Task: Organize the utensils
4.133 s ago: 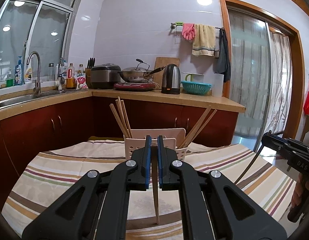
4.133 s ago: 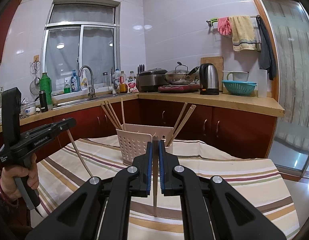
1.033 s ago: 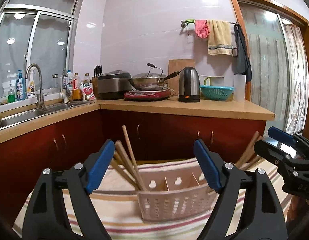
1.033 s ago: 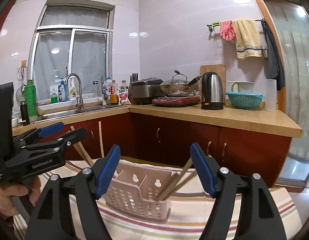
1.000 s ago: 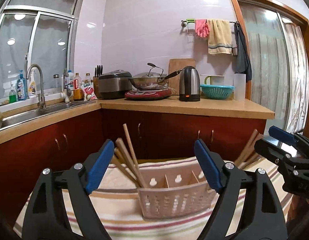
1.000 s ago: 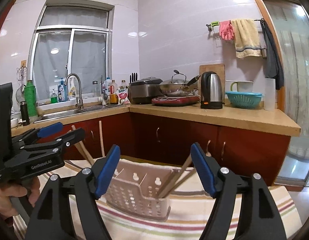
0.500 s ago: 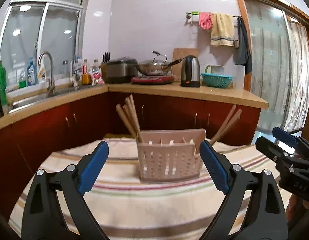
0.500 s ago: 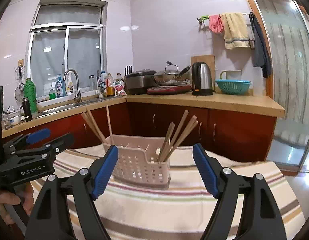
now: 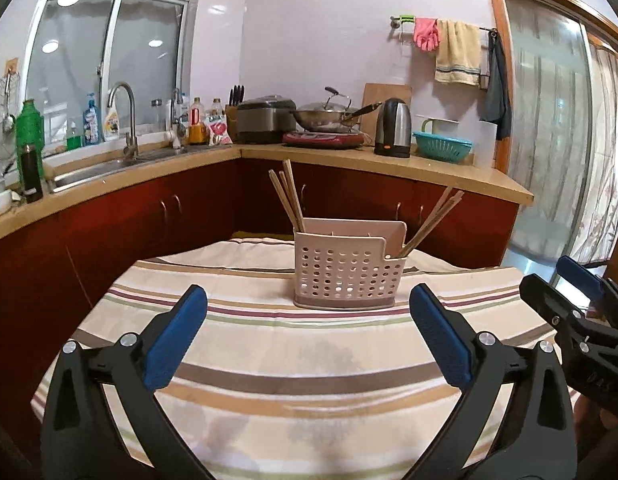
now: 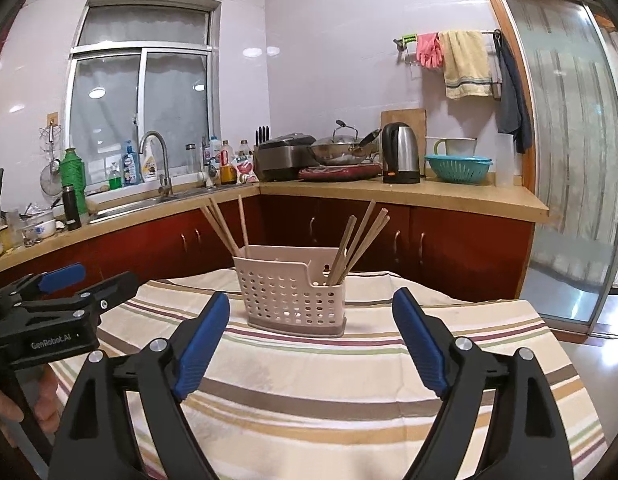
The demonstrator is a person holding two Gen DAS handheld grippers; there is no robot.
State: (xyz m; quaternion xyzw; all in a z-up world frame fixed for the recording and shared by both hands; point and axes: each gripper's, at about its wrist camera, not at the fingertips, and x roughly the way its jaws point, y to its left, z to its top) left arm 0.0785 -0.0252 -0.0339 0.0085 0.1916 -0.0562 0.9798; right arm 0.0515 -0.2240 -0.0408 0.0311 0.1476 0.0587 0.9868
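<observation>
A pale perforated utensil holder (image 9: 347,276) (image 10: 293,296) stands upright on the striped tablecloth (image 9: 293,364) (image 10: 329,376). Wooden chopsticks (image 9: 288,196) lean out of its left compartment, and more chopsticks (image 9: 433,218) (image 10: 359,240) lean out of its right one. My left gripper (image 9: 307,336) hangs well short of the holder with nothing between its blue pads, its jaws still opening. My right gripper (image 10: 311,336) is likewise back from the holder, empty, jaws opening. Each gripper also shows at the edge of the other's view.
Behind the table runs a wooden counter (image 9: 389,160) over red cabinets, with a sink (image 9: 109,164), bottles, a rice cooker, a wok (image 9: 329,114), a kettle (image 9: 395,128) and a teal colander. A glass door (image 10: 569,160) is on the right. A hand (image 10: 5,404) holds the left gripper's handle.
Both grippers have pulled back from the holder, which now looks smaller and farther off. Their jaws have spread wider. The chopsticks held four seconds ago now stand in the holder.
</observation>
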